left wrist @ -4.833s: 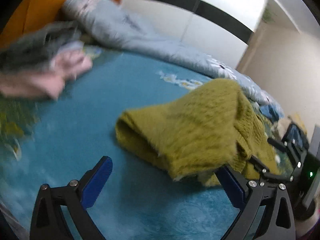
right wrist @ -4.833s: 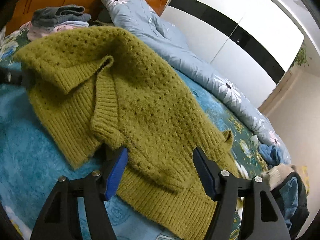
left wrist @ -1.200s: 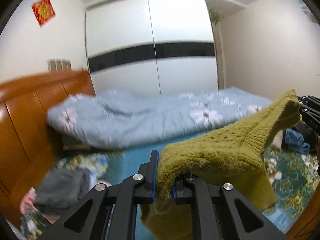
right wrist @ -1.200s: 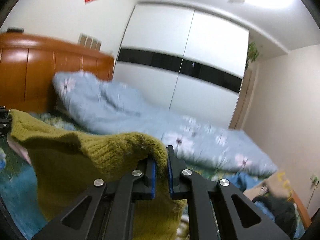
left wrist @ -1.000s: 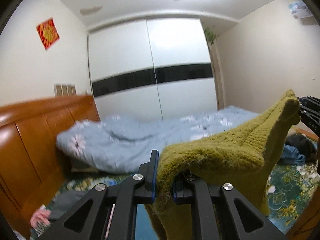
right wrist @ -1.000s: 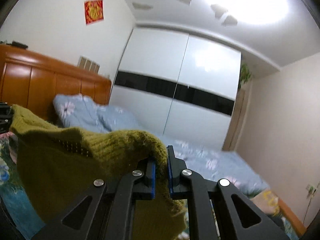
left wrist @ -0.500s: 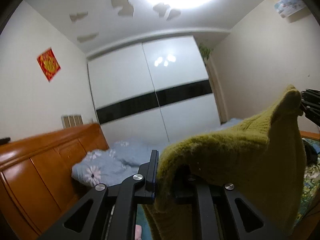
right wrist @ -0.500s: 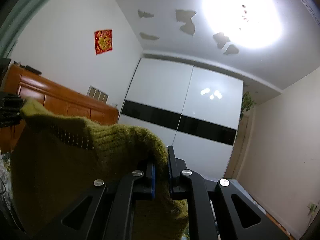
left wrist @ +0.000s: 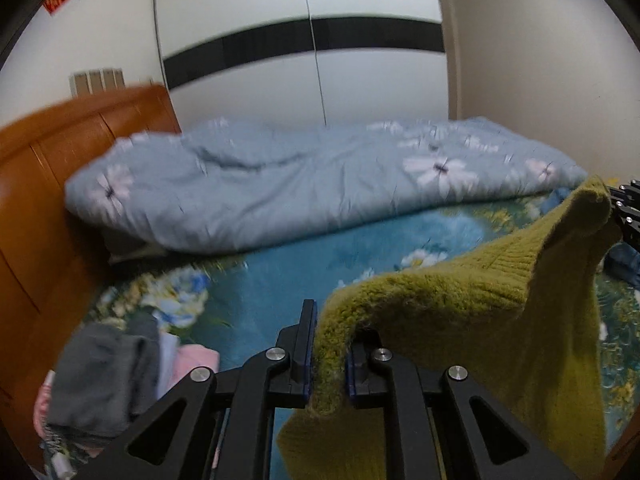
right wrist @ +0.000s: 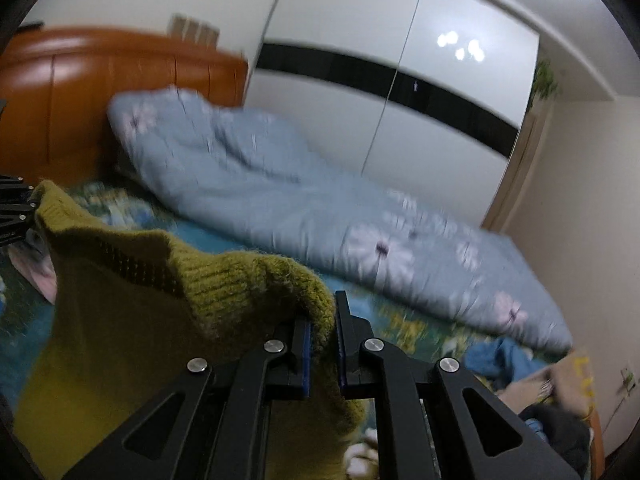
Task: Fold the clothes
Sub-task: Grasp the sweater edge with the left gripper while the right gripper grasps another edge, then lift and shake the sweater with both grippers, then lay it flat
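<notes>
L gripper (left wrist: 327,354): clamped on sweater (left wrist: 460,300) edge.
R gripper (right wrist: 321,350): clamped on other corner.
Lay-down: keep edge taut, level; lower onto bed (left wrist: 280,280) evenly.

One olive-green knitted sweater (left wrist: 472,312) in the near right. One light-blue floral quilt (left wrist: 320,184) at the far side. One wooden headboard (left wrist: 48,184) on the left. One wardrobe (left wrist: 304,48) with two doors, far. One pile of folded clothes (left wrist: 108,376), near left. Two grippers: left gripper (left wrist: 328,364), right gripper (right wrist: 322,356).
</notes>
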`<state>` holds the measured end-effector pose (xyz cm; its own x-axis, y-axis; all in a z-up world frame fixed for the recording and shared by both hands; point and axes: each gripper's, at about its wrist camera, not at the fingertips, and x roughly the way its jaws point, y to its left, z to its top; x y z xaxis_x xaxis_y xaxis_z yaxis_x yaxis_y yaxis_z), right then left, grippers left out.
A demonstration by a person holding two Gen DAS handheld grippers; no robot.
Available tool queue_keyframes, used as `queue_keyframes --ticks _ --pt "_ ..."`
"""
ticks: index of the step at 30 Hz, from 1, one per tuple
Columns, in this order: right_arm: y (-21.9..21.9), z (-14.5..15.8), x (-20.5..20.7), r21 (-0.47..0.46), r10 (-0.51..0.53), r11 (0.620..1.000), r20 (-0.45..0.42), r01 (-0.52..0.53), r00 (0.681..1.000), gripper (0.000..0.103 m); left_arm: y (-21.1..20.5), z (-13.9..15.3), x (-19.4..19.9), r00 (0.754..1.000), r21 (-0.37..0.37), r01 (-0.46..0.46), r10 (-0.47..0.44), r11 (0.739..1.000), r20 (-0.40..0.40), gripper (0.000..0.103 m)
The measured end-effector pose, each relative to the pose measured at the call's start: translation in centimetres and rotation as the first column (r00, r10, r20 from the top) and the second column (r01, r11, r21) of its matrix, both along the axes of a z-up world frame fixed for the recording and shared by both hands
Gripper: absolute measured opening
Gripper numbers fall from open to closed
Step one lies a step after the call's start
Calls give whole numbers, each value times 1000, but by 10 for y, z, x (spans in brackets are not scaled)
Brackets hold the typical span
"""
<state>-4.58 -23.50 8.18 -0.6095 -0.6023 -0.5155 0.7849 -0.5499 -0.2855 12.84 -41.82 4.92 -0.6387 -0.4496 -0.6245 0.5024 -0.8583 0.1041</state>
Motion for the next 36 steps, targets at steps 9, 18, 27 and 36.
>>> queue_keyframes --ticks 9,18,27,36 --pt "-73 -56 -77 125 -113 987 60 105 992 10 -60 -41 -83 998 5 11 -11 1000 59 13" --pt "-126 -158 -145 287 -250 940 219 183 943 10 -106 -144 -142 979 106 -19 -3 994 205 15" --pt "-145 -202 -153 361 -264 916 220 173 939 12 -131 -173 -135 981 282 -107 55 953 186 54" --pt "-78 -169 -130 237 -221 959 283 155 933 40 -118 -147 -58 979 359 -173 120 917 166 56"
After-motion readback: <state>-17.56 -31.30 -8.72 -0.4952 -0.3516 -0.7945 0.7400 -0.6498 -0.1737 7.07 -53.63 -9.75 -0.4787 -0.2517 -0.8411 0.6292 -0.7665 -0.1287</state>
